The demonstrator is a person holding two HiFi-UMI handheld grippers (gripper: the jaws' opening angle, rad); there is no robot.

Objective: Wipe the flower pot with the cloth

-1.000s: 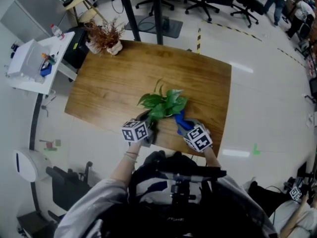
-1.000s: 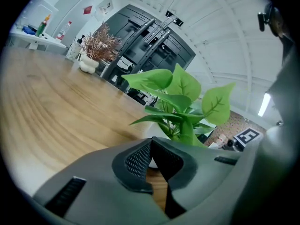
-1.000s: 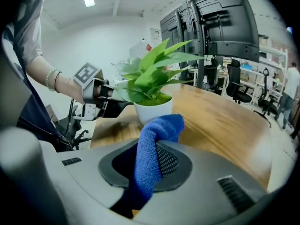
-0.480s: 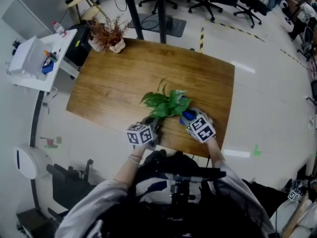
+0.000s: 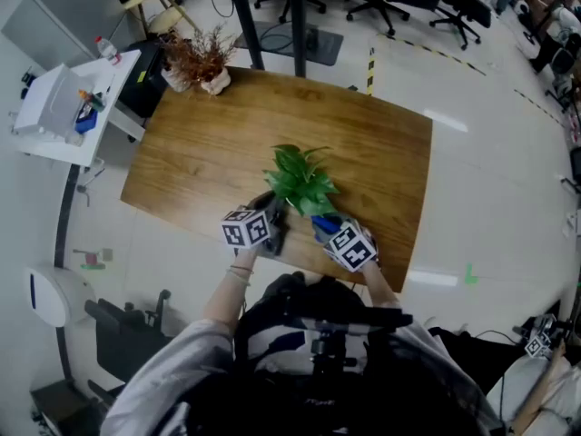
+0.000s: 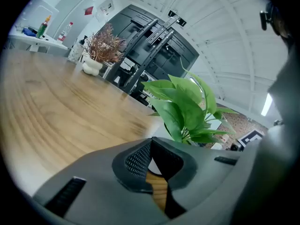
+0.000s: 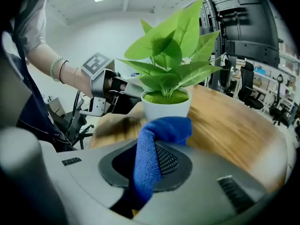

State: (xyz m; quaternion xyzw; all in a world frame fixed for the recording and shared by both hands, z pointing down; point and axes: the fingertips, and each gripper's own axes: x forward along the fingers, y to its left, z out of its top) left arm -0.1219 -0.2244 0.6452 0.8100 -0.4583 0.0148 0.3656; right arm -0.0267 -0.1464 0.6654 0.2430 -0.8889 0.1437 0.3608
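Note:
A leafy green plant stands in a white flower pot near the front of the wooden table; in the head view the leaves hide the pot. My right gripper is shut on a blue cloth, whose folded top lies against the pot's near side. In the head view the right gripper is at the plant's front right. My left gripper is shut on the pot's edge; it reaches in from the plant's front left and shows beside the pot.
A dried reddish plant in a white vase stands at the table's far left corner. A white side table with bottles is to the left. Office chairs stand beyond the table. The table's front edge runs just under both grippers.
The right gripper with the cloth has moved back and left, round to the pot's near side. The left gripper has shifted slightly up and left, and the leaves have swung away.

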